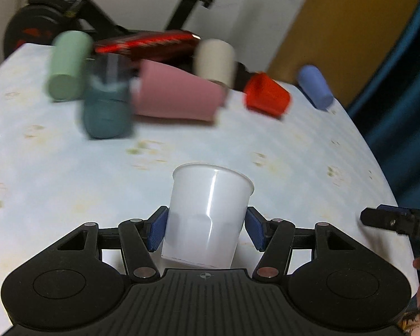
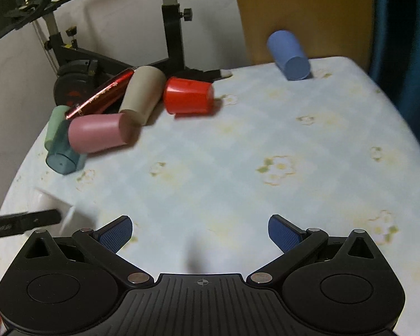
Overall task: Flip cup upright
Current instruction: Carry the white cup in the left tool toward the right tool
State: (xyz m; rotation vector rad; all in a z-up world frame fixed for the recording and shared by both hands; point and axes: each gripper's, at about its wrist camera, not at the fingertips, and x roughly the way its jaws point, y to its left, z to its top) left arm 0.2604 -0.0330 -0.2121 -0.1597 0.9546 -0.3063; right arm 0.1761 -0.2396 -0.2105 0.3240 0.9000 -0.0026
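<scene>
My left gripper [image 1: 205, 231] is shut on a white plastic cup [image 1: 207, 212], its blue pads pressing the cup's lower sides. The cup is slightly tilted, its rim pointing away from me over the pale floral tablecloth [image 1: 56, 168]. In the right wrist view the white cup [image 2: 56, 210] shows at the far left, partly hidden by the left gripper's black finger. My right gripper [image 2: 200, 233] is open and empty above the cloth [image 2: 238, 145].
Several cups lie on their sides at the table's back: green [image 1: 67, 67], teal [image 1: 106, 103], pink [image 1: 176, 95], beige [image 1: 215, 61], red [image 1: 267, 95] and blue [image 1: 316, 86]. A shiny red tube [image 2: 100, 93] lies among them. An exercise bike [image 2: 170, 28] stands behind the table.
</scene>
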